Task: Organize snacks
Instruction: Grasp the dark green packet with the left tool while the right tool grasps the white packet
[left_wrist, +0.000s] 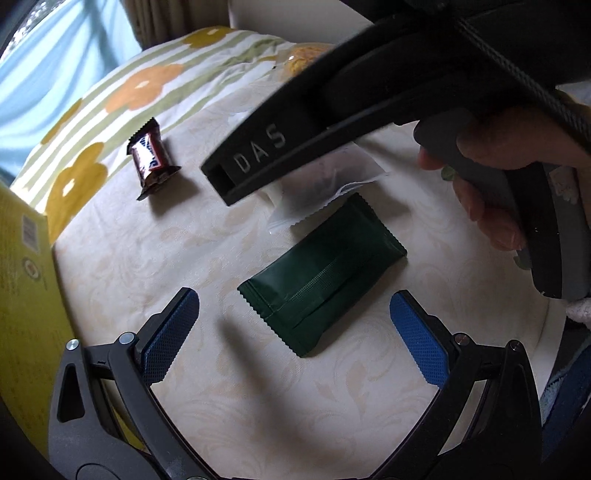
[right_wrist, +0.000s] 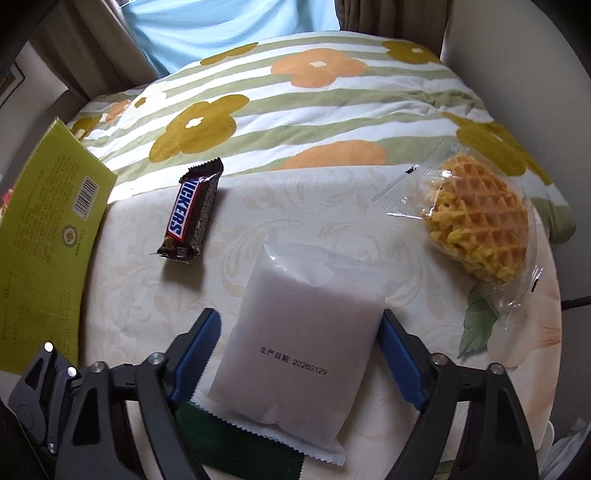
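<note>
Snacks lie scattered on a cream patterned table (right_wrist: 147, 295) with a flowered, striped cloth (right_wrist: 295, 110) bunched along its far edge. Right tongs (right_wrist: 299, 354) straddle a white packet (right_wrist: 295, 332) printed with a date; the blue pad at 3 o'clock touches the packet's edge, while the pad at 9 o'clock stands just clear of it, so the packet sits between the pads and is not yet pinched. A green packet (right_wrist: 229, 439) peeks out from under the white one at 6 o'clock. From the white packet, a chocolate bar (right_wrist: 192, 210) lies at 10 o'clock and a bagged waffle (right_wrist: 476, 218) at 2 o'clock; a yellow-green box (right_wrist: 48, 240) stands at the table's 9 o'clock edge. Left tongs (left_wrist: 295, 332) are spread wide, their blue pads either side of the green packet (left_wrist: 321, 273) without touching it. A hand (left_wrist: 491, 177) at 2 o'clock grips the other tool's handle.
</note>
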